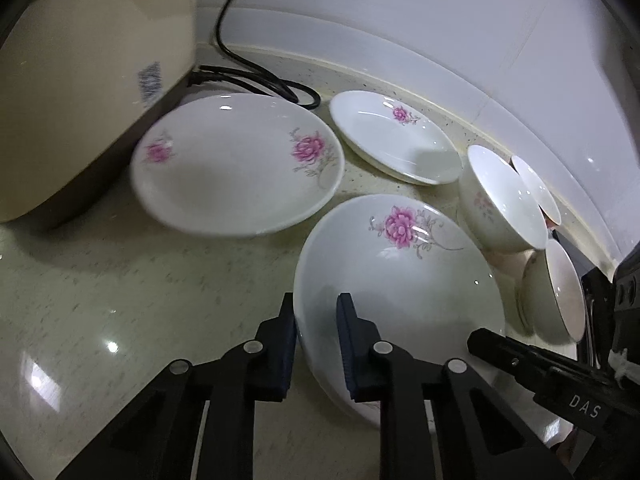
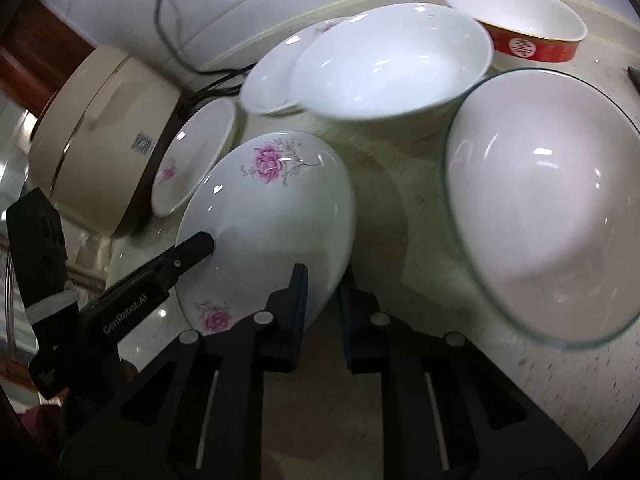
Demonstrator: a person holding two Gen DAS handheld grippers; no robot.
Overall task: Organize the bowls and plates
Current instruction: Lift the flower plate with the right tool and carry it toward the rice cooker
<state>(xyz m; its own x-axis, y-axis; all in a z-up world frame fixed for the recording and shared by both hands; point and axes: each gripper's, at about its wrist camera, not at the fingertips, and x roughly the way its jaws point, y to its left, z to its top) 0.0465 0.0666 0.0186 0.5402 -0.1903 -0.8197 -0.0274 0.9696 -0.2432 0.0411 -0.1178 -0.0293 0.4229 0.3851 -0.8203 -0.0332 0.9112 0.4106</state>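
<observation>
A white plate with pink flowers [image 1: 400, 280] is held off the counter between both grippers. My left gripper [image 1: 316, 320] is shut on its near-left rim. My right gripper [image 2: 324, 292] is shut on its opposite rim; the same plate shows in the right wrist view [image 2: 272, 216]. A second flowered plate [image 1: 236, 164] and a third [image 1: 396, 136] lie on the counter behind. A white flowered bowl [image 1: 500, 200], a red-sided bowl [image 2: 528, 28] and a clear glass bowl [image 2: 540, 200] stand to the right.
A beige rice cooker [image 1: 88, 92] stands at the left, its black cord [image 1: 256, 80] trailing along the back wall. The speckled counter [image 1: 100, 280] runs to a white tiled wall [image 1: 440, 40].
</observation>
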